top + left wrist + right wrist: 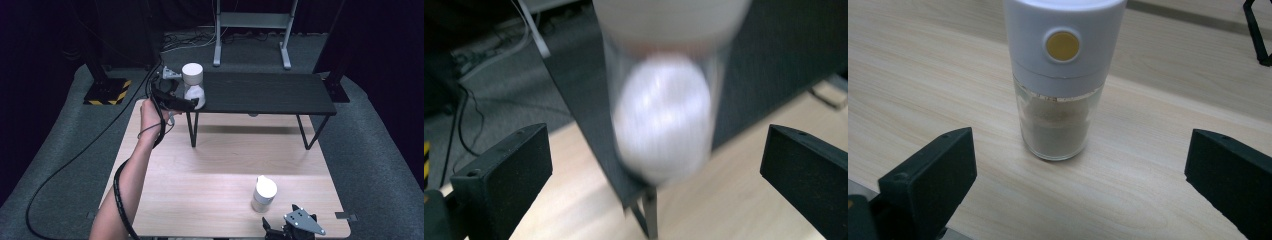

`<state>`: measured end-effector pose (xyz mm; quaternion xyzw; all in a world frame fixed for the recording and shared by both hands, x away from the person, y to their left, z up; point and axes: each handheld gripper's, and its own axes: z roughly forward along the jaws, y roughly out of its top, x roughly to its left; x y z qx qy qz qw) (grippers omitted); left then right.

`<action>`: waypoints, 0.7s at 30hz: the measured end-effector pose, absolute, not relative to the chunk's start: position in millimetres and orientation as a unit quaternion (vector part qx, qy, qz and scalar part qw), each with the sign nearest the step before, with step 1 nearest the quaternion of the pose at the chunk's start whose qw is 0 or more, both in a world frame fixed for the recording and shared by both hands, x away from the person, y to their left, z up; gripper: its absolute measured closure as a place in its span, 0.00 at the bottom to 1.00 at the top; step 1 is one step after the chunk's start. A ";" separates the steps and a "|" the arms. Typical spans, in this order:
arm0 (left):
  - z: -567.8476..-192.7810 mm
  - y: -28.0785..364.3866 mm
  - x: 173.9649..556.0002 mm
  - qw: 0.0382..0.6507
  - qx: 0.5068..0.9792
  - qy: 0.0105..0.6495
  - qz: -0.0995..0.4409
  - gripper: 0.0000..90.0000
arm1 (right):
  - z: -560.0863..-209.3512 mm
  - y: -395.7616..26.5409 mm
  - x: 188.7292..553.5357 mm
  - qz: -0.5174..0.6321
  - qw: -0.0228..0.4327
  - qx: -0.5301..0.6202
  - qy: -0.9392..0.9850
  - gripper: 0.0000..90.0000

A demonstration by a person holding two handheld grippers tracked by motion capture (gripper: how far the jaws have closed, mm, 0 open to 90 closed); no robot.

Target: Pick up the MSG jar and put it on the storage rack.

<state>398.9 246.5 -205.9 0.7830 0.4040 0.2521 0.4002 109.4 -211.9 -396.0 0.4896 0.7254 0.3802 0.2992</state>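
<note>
Honestly, the sketchy bit is on the left. The left gripper [196, 103] is reaching toward a white-capped jar [193, 86] that sits right at the left end of a black raised shelf [270, 92], close to its corner. In the left gripper view the jaws are spread wide with the jar [664, 105] between them but not touching either one, and the picture is blurry, so how close they really are is hard to call. If one jaw clips the jar before the other, it could easily get nudged off the shelf edge and drop to the wooden counter [200, 175] below. That jar stands upright, long axis vertical, cap up.

Moving right, a second jar, a grinder-looking thing [263, 194], stands upright on the counter near its front right, cap on top, long axis also vertical. In the right gripper view its yellow button [1062, 45] faces the camera and there's brownish stuff in the clear lower half. The right gripper [280, 231] sits just beside it at the counter's near edge, jaws spread wide and holding nothing. A sloppy one-sided approach would probably tip it over, since it's tall and narrow.
</note>
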 end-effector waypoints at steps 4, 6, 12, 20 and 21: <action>-217.3 251.6 390.5 0.375 0.795 0.409 0.246 0.00 | -396.1 -211.5 109.5 0.380 0.299 0.490 0.725 0.00; -226.1 254.2 387.4 0.362 0.803 0.408 0.241 0.00 | -396.2 -211.4 109.4 0.382 0.299 0.490 0.725 0.00; -262.9 265.7 377.1 0.340 0.815 0.416 0.217 0.00 | -397.1 -210.4 107.8 0.385 0.305 0.489 0.721 0.00; -315.2 267.5 356.5 0.325 0.823 0.425 0.189 0.00 | -399.4 -210.4 107.9 0.386 0.301 0.490 0.721 0.00; -322.6 267.6 352.6 0.324 0.821 0.429 0.190 0.00 | -399.7 -210.5 107.8 0.386 0.302 0.490 0.722 0.00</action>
